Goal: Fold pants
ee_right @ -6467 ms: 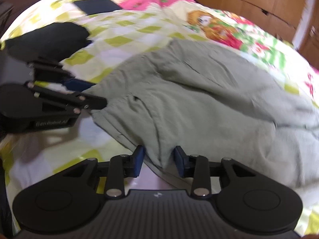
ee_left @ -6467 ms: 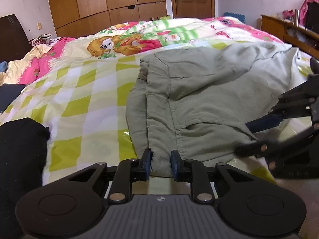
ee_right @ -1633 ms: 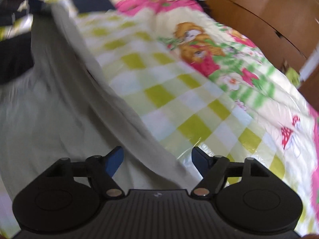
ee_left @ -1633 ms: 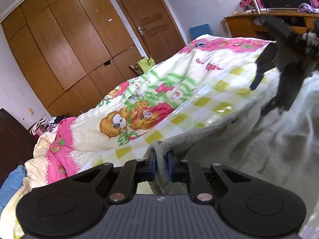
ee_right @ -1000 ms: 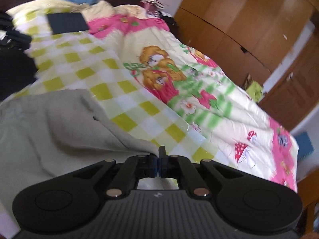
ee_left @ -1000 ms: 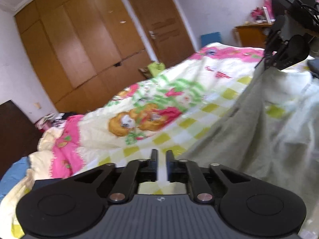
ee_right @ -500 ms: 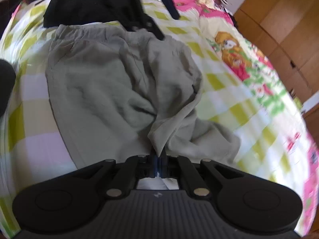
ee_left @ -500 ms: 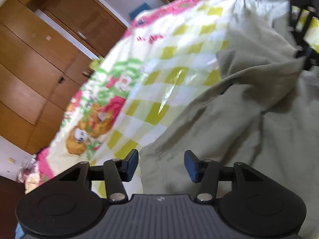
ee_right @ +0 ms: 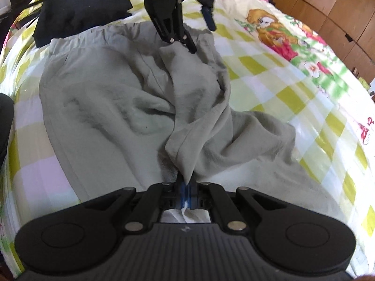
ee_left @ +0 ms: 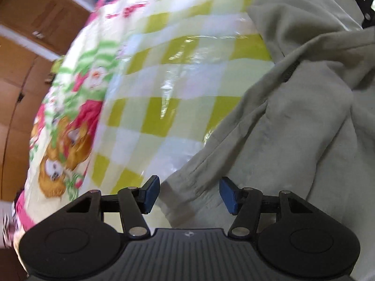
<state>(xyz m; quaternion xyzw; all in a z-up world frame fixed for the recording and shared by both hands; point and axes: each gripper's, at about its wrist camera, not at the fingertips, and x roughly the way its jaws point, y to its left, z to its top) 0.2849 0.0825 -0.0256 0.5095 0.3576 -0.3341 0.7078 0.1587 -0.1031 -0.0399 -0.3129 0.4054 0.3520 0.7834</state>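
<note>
Two wooden cupboards (ee_left: 25,53) edge the left wrist view, beside a bed under a checked quilt (ee_left: 178,75). Grey pants (ee_left: 293,121) lie rumpled on it at right; the left gripper (ee_left: 189,195) hangs over their hem, jaws opening, pads off the cloth.

Right wrist view: the same quilt (ee_right: 304,98), a black garment (ee_right: 79,7) beyond the waistband. The pants (ee_right: 112,98) lie spread, one fold pinched tight in the right gripper (ee_right: 186,195).

My two handheld grippers are showing matte black.
I am seeing the left gripper (ee_left: 189,195) and the right gripper (ee_right: 186,193) wearing blue pads (ee_left: 150,194), silver screws, ribbed housings.
</note>
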